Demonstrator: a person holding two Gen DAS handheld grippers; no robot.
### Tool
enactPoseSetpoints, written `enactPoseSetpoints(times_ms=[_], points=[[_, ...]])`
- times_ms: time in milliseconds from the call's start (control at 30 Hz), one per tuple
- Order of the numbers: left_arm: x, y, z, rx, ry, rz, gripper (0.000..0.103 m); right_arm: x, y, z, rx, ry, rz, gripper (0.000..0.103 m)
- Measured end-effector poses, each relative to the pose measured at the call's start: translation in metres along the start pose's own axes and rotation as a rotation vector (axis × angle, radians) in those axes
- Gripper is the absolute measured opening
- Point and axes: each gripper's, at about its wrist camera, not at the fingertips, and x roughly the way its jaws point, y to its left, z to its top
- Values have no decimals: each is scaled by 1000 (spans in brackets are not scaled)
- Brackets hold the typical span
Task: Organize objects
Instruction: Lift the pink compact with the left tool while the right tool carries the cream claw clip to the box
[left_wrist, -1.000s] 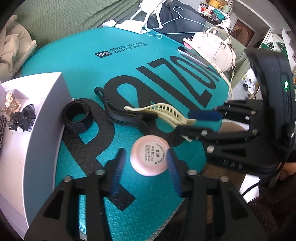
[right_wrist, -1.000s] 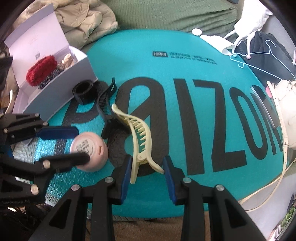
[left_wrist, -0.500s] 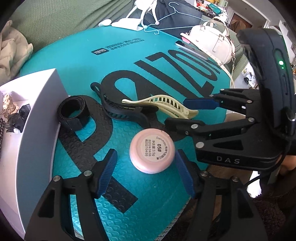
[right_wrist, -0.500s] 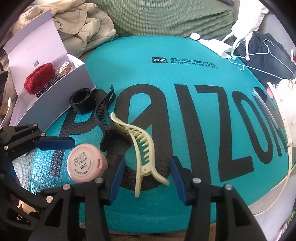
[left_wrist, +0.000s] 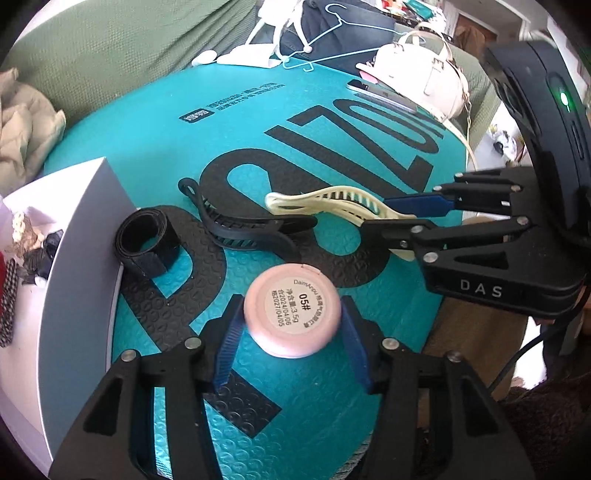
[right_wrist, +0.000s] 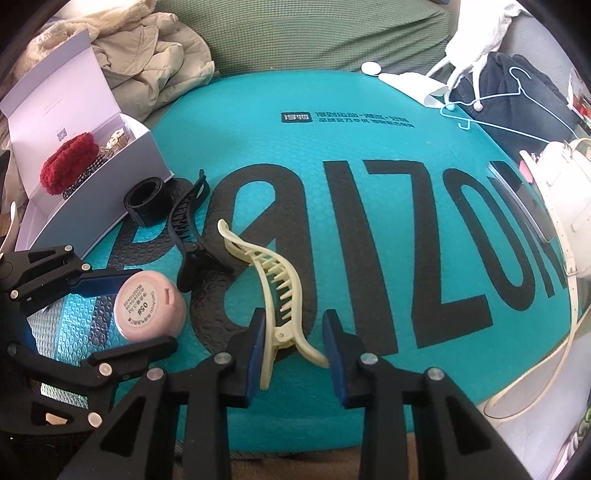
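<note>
A teal mat (right_wrist: 332, 155) printed with big black letters covered the surface, with an open white box (right_wrist: 92, 184) at its left edge holding a red scrunchie (right_wrist: 68, 173). Beside the box lay a black band (left_wrist: 146, 240) and a black claw clip (left_wrist: 240, 229). The left gripper (left_wrist: 291, 336) was closing on a pink round compact (left_wrist: 291, 310) — pads against its sides. The right gripper (right_wrist: 293, 354) was closing around the hinge end of a cream claw clip (right_wrist: 273, 291), its left pad touching — the right just beside.
</note>
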Motion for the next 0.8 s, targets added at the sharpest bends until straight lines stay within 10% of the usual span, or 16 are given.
enactPoseSetpoints(times_ms=[800], points=[[-47,17,2,-86,-36,5,49,-6,5,-1,9,-20,22,19]])
